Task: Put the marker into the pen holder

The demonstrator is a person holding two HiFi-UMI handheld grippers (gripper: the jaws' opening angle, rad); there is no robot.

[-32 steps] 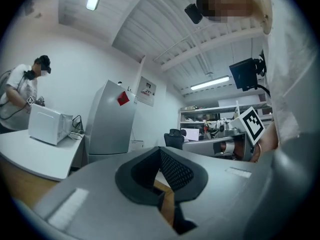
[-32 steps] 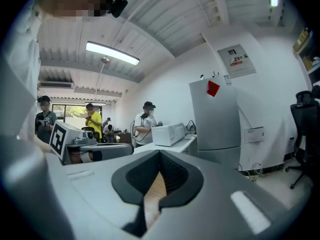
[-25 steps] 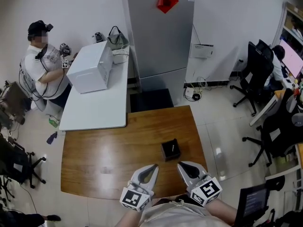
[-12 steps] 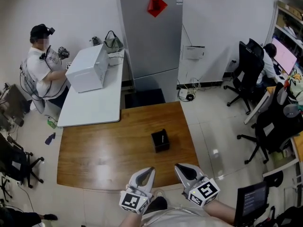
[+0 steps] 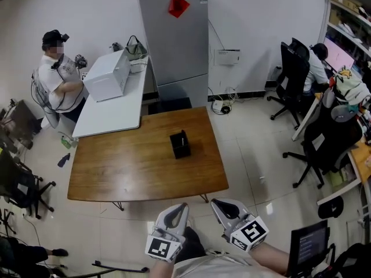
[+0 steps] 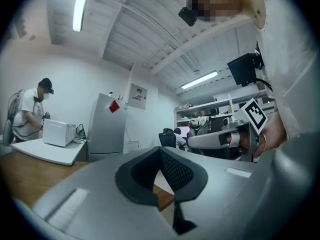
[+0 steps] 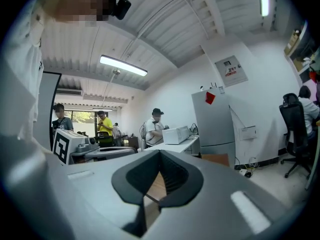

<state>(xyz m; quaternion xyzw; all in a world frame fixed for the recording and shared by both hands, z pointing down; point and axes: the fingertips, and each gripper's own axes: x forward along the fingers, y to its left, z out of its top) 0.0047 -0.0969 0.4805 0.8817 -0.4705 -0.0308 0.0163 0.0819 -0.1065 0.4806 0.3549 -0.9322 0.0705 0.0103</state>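
Head view: a brown wooden worktop (image 5: 127,167) fills the middle of the scene. A black, box-shaped pen holder (image 5: 180,146) stands upright on its far right part, with nothing beside it. No marker lies loose on the wood. A thin sliver (image 5: 183,134) rises from the holder's top. It may be the marker, standing in the holder, but it is too small to tell.

The left hand-held gripper (image 5: 183,206) and the right hand-held gripper (image 5: 215,202) are held side by side close to the person's body. Both are on the near side of the worktop and well apart from its edge and from the holder. In the left gripper view and the right gripper view, each pair of jaws stands fully together with nothing between the pads. Both point level toward the far wall.

Handling, as a judgement: a marker is light and stiff, with a smooth round barrel that can roll or twist between flat pads. It is best taken across the barrel near its middle, squarely and with modest pressure. It should then be lowered tip-down, in line with the holder's opening. The holder itself looks light and may slide or tip on the polished wood if its rim is knocked.
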